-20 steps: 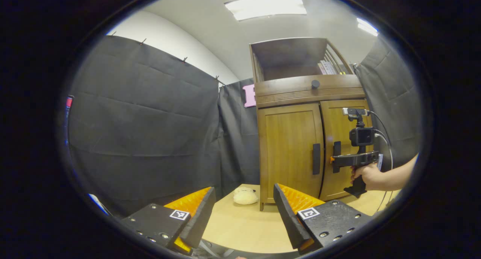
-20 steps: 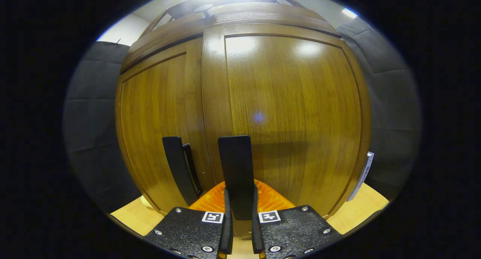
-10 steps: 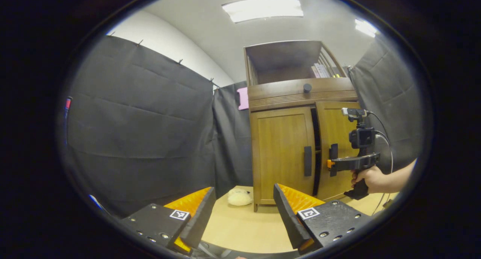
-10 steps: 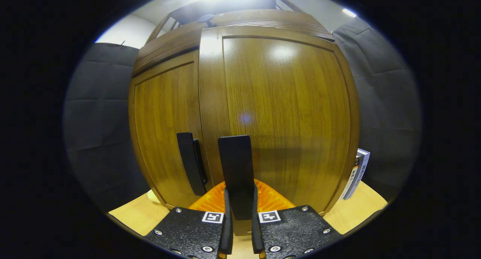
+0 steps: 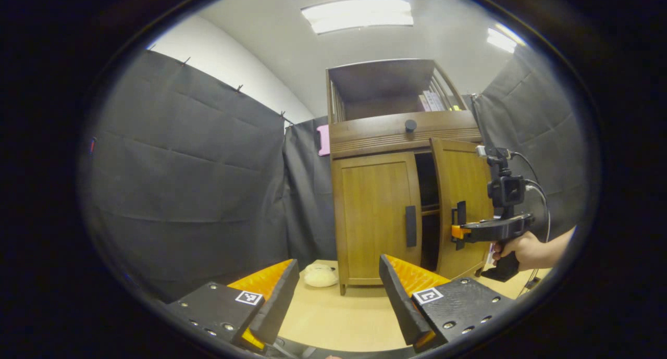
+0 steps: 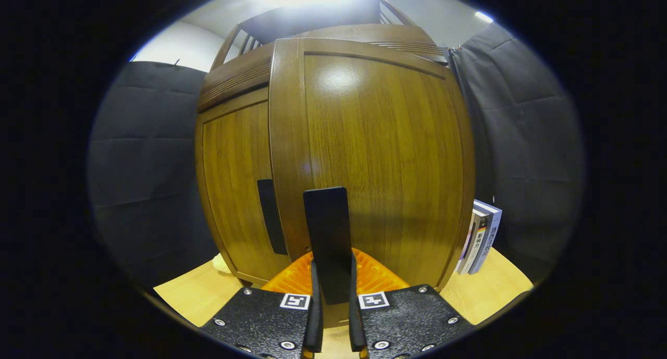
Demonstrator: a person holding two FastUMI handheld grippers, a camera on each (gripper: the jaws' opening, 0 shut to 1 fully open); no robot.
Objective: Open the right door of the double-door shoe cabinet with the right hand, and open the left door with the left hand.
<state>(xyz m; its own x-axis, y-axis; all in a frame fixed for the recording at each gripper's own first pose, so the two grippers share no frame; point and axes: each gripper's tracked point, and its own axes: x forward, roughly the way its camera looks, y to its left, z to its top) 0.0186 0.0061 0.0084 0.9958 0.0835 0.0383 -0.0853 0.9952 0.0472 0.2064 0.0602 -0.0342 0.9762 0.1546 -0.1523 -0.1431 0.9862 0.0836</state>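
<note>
The right gripper is clamped on the right door handle, and the right door of the shoe cabinet stands partly open.

In the left gripper view, the shoe cabinet stands on a light wood table at the back of the booth. Its left door is flat shut, with its dark handle near the gap in the middle. The right door swings out from the cabinet, and a dark gap shows beside it. A hand holds the right gripper at that door's handle. The left gripper sits well in front of the cabinet, its fingers spread wide with nothing between them. A small cream soft thing lies by the cabinet's left foot. Books stand just right of the cabinet.
</note>
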